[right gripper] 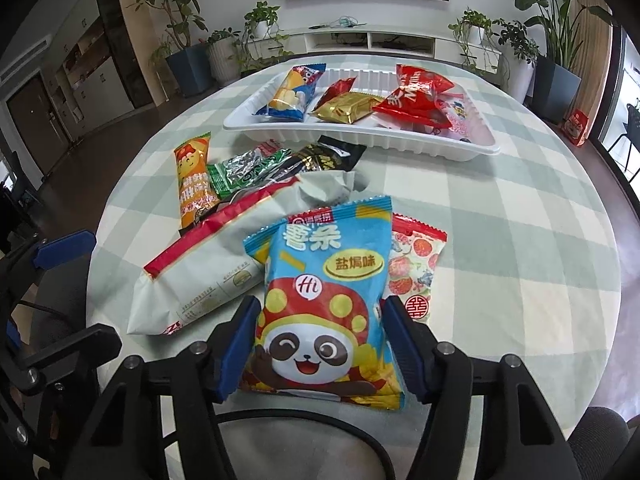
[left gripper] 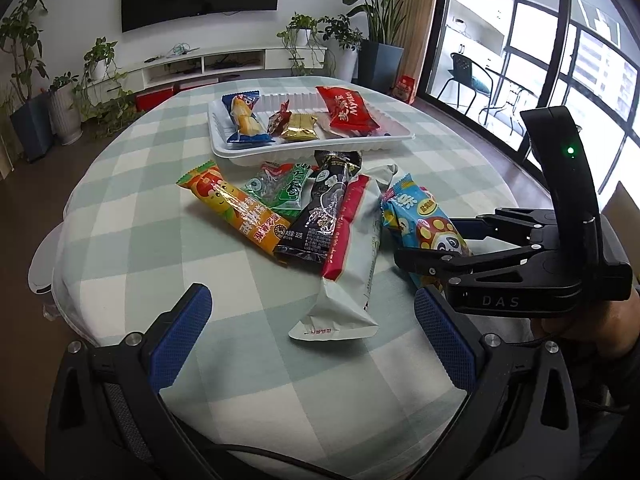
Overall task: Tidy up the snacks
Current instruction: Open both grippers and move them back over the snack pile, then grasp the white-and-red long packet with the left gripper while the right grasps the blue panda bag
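Lying between the right gripper (right gripper: 320,344)'s jaws, the panda packet (right gripper: 324,300) is clamped; left gripper (left gripper: 312,328) gapes.

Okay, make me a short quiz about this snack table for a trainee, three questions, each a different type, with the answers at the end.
1. True or false: the right gripper has its fingers on either side of the blue panda-print snack bag.
2. Multiple choice: where does the red crinkled Mylikes packet lie? A) in the white plastic tray B) on the checked tablecloth C) in the left gripper
3. Fill in: the left gripper is open and points toward the long ____ and red wrapper.

Key: 1 true; 2 A; 3 white
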`<control>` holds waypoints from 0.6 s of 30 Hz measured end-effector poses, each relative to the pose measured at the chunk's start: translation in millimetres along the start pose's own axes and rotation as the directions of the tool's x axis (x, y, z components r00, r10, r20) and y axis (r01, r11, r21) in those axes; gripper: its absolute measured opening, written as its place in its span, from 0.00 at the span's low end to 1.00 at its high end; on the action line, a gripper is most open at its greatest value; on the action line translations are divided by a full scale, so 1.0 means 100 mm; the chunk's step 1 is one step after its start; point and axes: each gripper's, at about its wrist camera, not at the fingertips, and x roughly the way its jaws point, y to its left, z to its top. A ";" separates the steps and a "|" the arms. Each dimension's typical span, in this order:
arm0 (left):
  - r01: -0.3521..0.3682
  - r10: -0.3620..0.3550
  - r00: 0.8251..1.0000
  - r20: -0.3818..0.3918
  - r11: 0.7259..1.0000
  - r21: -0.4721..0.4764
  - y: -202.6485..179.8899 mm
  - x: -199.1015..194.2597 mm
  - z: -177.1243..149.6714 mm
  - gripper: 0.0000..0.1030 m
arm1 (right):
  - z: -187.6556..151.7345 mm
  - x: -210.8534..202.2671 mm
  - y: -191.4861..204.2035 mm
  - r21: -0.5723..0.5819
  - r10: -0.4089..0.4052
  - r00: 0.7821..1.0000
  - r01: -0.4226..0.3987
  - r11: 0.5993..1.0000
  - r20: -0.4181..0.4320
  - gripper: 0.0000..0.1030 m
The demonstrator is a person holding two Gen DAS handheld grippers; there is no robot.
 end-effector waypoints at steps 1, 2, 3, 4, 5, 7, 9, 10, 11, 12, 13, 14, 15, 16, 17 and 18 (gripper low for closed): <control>-0.002 0.002 1.000 -0.003 1.000 0.003 0.00 0.01 0.00 1.00 | 0.00 0.00 0.00 -0.002 0.000 1.000 0.000 1.000 0.000 0.61; -0.004 0.004 1.000 -0.005 1.000 0.007 -0.01 0.01 0.00 1.00 | -0.01 -0.01 0.00 -0.002 0.002 1.000 -0.002 1.000 0.001 0.60; -0.005 0.005 1.000 -0.005 1.000 0.010 -0.01 0.02 0.01 1.00 | -0.01 -0.02 0.00 -0.003 0.005 1.000 -0.005 1.000 0.001 0.58; -0.004 0.004 1.000 -0.005 1.000 0.014 -0.02 0.02 0.01 1.00 | -0.01 -0.03 0.00 -0.005 0.008 1.000 -0.008 1.000 0.000 0.56; -0.003 0.003 1.000 -0.005 1.000 0.019 -0.02 0.03 0.02 1.00 | -0.02 -0.04 0.00 -0.004 0.010 1.000 -0.010 1.000 0.000 0.55; 0.003 -0.003 1.000 -0.002 1.000 0.027 -0.02 0.04 0.06 1.00 | -0.04 -0.08 -0.02 0.007 0.017 1.000 -0.017 1.000 0.001 0.55; 0.010 -0.010 1.000 0.001 0.999 0.038 -0.03 0.04 0.10 0.99 | -0.06 -0.12 -0.04 0.018 0.020 1.000 -0.021 1.000 0.003 0.54; 0.010 -0.010 1.000 0.003 0.999 0.050 -0.04 0.05 0.13 0.97 | -0.07 -0.15 -0.05 0.024 0.024 1.000 -0.024 0.999 0.006 0.54; 0.010 -0.010 1.000 -0.003 0.998 0.069 -0.06 0.08 0.17 0.91 | -0.08 -0.19 -0.07 0.033 0.029 1.000 -0.029 0.999 0.012 0.54; 0.009 -0.007 1.000 -0.017 0.996 0.085 -0.08 0.11 0.20 0.86 | -0.09 -0.22 -0.09 0.043 0.032 0.999 -0.033 0.999 0.018 0.54; 0.013 -0.009 0.999 -0.036 0.995 0.103 -0.10 0.17 0.24 0.72 | -0.10 -0.26 -0.11 0.055 0.037 0.999 -0.038 0.998 0.025 0.54; 0.018 -0.011 0.998 -0.057 0.993 0.120 -0.12 0.24 0.28 0.60 | -0.11 -0.30 -0.13 0.064 0.040 0.999 -0.042 0.997 0.031 0.54; 0.018 -0.007 0.997 -0.076 0.990 0.138 -0.14 0.31 0.31 0.56 | -0.12 -0.34 -0.16 0.071 0.040 0.999 -0.043 0.997 0.037 0.54; 0.014 0.001 0.996 -0.091 0.986 0.164 -0.19 0.38 0.34 0.53 | -0.12 -0.37 -0.17 0.077 0.038 0.998 -0.041 0.996 0.040 0.54; 0.009 0.011 0.995 -0.102 0.981 0.192 -0.24 0.44 0.36 0.53 | -0.13 -0.39 -0.20 0.085 0.036 0.998 -0.039 0.996 0.045 0.54; 0.004 0.024 0.993 -0.119 0.975 0.223 -0.30 0.51 0.38 0.53 | -0.13 -0.41 -0.22 0.092 0.035 0.998 -0.040 0.995 0.048 0.54</control>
